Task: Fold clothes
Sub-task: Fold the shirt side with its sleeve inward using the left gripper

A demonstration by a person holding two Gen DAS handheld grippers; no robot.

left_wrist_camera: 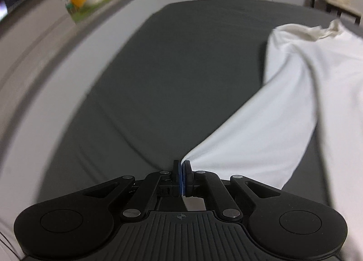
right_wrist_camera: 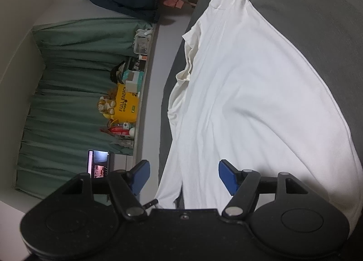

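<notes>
The left gripper (left_wrist_camera: 182, 170) is pinching a corner of the white garment (left_wrist_camera: 283, 107), blue pads pressed together on the soft cloth, which is stretching taut from it. The right gripper (right_wrist_camera: 183, 177) is standing spread (nothing gripped) over the garment, which is lying rumpled on the smooth grey bedsheet (left_wrist_camera: 172, 75).

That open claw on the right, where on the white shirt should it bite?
Probably the shirt's near edge, just ahead of the open right gripper. The cloth lies flat on the grey bed, so slide in low from this side. The left gripper is pinching a corner.
</notes>
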